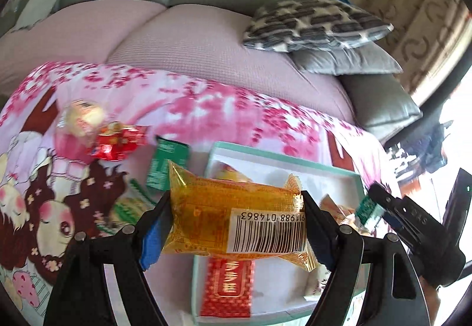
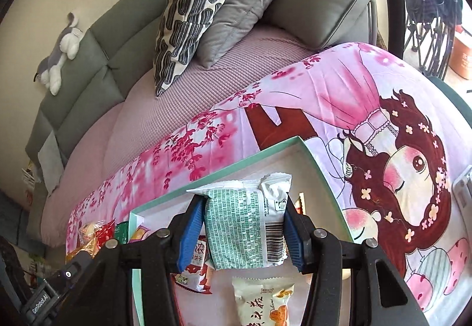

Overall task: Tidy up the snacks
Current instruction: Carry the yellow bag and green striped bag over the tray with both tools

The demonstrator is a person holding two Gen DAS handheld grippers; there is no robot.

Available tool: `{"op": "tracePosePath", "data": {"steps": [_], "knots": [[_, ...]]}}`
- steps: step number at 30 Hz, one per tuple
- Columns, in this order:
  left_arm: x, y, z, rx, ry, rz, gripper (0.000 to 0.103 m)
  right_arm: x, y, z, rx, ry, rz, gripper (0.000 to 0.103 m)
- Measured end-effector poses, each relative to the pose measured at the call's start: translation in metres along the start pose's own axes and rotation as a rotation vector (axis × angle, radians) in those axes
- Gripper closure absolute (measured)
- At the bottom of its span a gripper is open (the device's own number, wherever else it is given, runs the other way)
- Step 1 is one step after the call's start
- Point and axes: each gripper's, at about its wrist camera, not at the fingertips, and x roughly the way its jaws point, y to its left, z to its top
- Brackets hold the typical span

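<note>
Your left gripper [image 1: 236, 222] was clamped across a glossy orange plastic snack packet [image 1: 236, 219], and your right gripper [image 2: 243, 233] pinched a white-and-green printed foil snack pouch [image 2: 246, 225]. Both hung over the shallow mint-rimmed white box [image 2: 317, 169] just below, presumably for dropping in.

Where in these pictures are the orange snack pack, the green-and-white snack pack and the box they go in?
orange snack pack [image 1: 212, 208], left wrist view, middle of its wrapper.
green-and-white snack pack [image 2: 236, 225], right wrist view, its printed green back.
box [image 2: 318, 166], right wrist view, its mint-green rim.
</note>
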Motion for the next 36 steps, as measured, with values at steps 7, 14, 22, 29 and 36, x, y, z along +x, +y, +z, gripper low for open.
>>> {"op": "tracePosePath", "data": {"steps": [7, 14, 22, 29, 36], "knots": [[0.02, -0.029, -0.01, 0.079, 0.054, -0.001, 0.021, 0.006, 0.005, -0.004, -0.035, 0.018, -0.02, 0.049], [0.034, -0.032, -0.019, 0.099, 0.092, 0.023, 0.021, 0.014, 0.015, -0.007, -0.069, 0.04, -0.022, 0.049], [0.048, -0.025, -0.026, 0.091, 0.14, 0.071, 0.021, 0.027, 0.032, -0.015, -0.124, 0.083, -0.021, 0.049], [0.055, -0.028, -0.03, 0.13, 0.157, 0.105, 0.021, 0.036, 0.039, -0.022, -0.152, 0.108, -0.066, 0.049], [0.06, -0.028, -0.033, 0.152, 0.165, 0.127, 0.017, 0.043, 0.042, -0.025, -0.172, 0.136, -0.096, 0.048]]}}
